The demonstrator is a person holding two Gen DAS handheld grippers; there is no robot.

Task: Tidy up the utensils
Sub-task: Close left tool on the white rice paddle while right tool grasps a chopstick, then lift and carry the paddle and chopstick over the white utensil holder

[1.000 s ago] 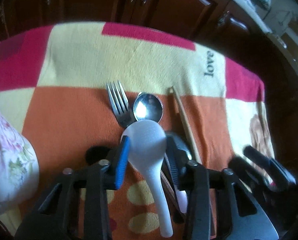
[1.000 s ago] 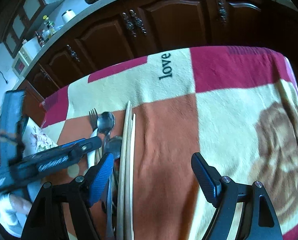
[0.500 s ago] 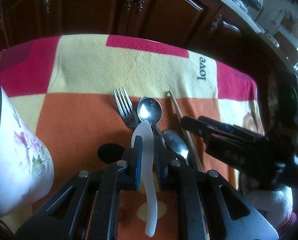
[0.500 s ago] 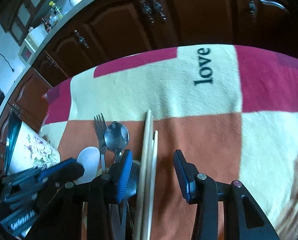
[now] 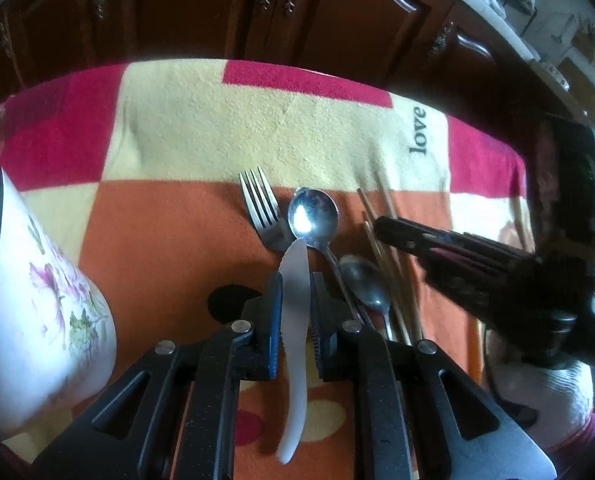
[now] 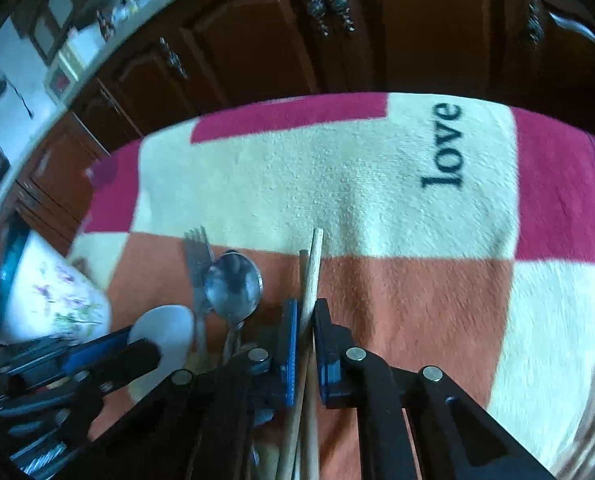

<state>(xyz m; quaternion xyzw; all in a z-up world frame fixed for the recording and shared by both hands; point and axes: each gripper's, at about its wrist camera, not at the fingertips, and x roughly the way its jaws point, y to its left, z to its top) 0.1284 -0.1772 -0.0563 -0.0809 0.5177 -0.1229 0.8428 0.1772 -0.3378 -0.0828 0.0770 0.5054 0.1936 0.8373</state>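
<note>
left wrist view: left gripper (image 5: 294,312) jaws clamped on white spoon (image 5: 294,344); right wrist view alone: right gripper (image 6: 306,336) jaws just closed on chopsticks (image 6: 311,280)

The far half of the desk, cream and pink cloth (image 6: 337,184) up to the far edge, lies bare, as does the right side toward the right edge. Near the middle, fork (image 5: 259,204), spoon (image 5: 313,214), a second spoon (image 5: 363,284) and chopsticks (image 6: 311,276) crowd close together. A floral bowl (image 5: 37,300) blocks the left edge. Dark cabinets (image 6: 377,32) stand beyond the far edge.

Black left tool (image 5: 293,312), blue pads (silver pivot screws); right tool (image 6: 306,320) alike.
</note>
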